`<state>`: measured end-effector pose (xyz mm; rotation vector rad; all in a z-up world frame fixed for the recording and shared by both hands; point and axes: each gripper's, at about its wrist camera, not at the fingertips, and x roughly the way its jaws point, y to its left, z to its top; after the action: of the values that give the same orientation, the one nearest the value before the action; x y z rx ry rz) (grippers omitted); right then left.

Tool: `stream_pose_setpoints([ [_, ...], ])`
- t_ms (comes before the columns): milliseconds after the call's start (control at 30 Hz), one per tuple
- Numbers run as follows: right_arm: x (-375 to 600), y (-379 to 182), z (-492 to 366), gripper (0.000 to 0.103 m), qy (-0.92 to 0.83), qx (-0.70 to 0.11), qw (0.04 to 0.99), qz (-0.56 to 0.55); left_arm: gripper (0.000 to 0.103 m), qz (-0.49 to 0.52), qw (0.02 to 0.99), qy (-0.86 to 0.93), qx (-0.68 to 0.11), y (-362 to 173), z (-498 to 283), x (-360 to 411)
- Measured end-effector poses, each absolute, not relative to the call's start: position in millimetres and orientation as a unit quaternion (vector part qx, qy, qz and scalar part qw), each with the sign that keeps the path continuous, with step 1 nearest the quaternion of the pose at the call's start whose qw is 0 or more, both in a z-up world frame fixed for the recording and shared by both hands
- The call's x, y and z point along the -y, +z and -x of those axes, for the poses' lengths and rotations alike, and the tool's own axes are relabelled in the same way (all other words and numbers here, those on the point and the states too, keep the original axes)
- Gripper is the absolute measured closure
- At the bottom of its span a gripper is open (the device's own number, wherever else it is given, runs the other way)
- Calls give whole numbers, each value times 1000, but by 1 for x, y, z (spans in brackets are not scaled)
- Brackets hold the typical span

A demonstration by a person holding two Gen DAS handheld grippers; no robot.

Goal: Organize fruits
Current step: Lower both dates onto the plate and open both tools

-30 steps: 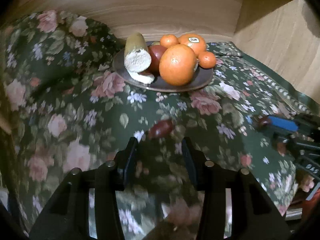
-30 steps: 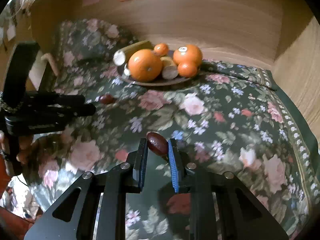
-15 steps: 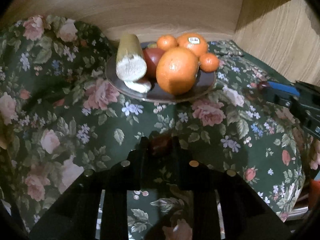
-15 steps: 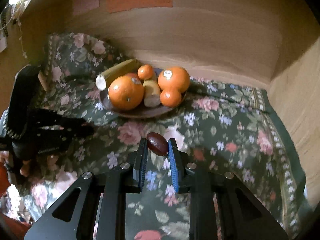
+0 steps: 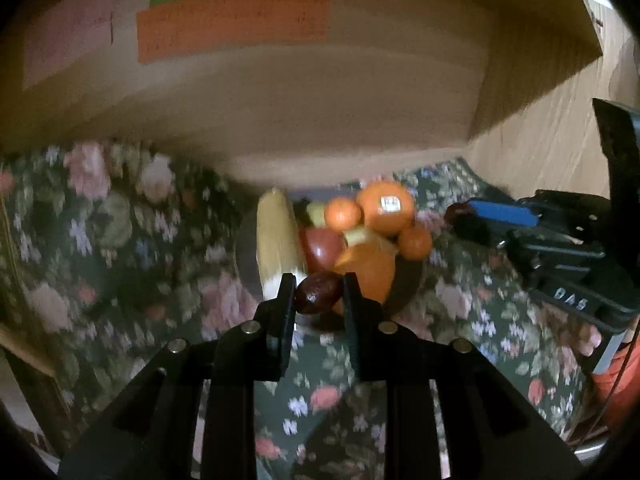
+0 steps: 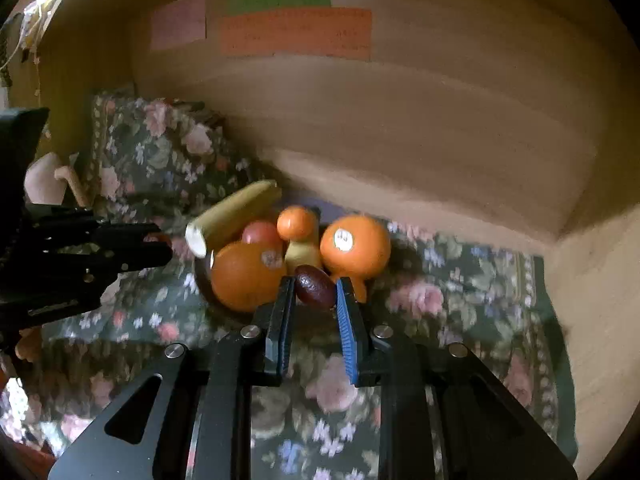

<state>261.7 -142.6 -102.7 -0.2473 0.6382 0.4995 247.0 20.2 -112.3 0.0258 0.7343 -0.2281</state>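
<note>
A dark metal plate [image 5: 246, 252] on the floral cloth holds oranges [image 5: 386, 206], small tangerines [image 5: 342, 213], a red apple [image 5: 322, 246] and cut banana pieces [image 5: 276, 228]. My left gripper [image 5: 318, 294] is shut on a dark red date [image 5: 319, 299], held just before the plate's near rim. My right gripper [image 6: 314, 294] is shut on another dark red date [image 6: 315, 286], held close to the big orange [image 6: 246, 274] and the stickered orange [image 6: 354, 246]. The right gripper also shows in the left wrist view [image 5: 472, 218], right of the plate.
A wooden back wall with pink, green and orange paper notes [image 6: 296, 32] stands close behind the plate. A wooden side wall [image 5: 540, 144] closes the right. The floral cloth [image 6: 460, 292] covers the surface around the plate.
My left gripper closed on the date lying on the cloth and lifted it toward the plate. My right gripper carried its date forward up to the plate.
</note>
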Motion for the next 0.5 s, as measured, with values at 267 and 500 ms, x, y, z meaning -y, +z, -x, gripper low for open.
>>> stream_pose_setpoints([
  [267, 125, -103, -292, 84, 256, -311, 906, 131, 80, -20, 928, -109, -354, -108, -282, -12],
  [500, 116, -115, -317, 84, 255, -333, 898, 135, 80, -34, 920, -109, -375, -128, -309, -6],
])
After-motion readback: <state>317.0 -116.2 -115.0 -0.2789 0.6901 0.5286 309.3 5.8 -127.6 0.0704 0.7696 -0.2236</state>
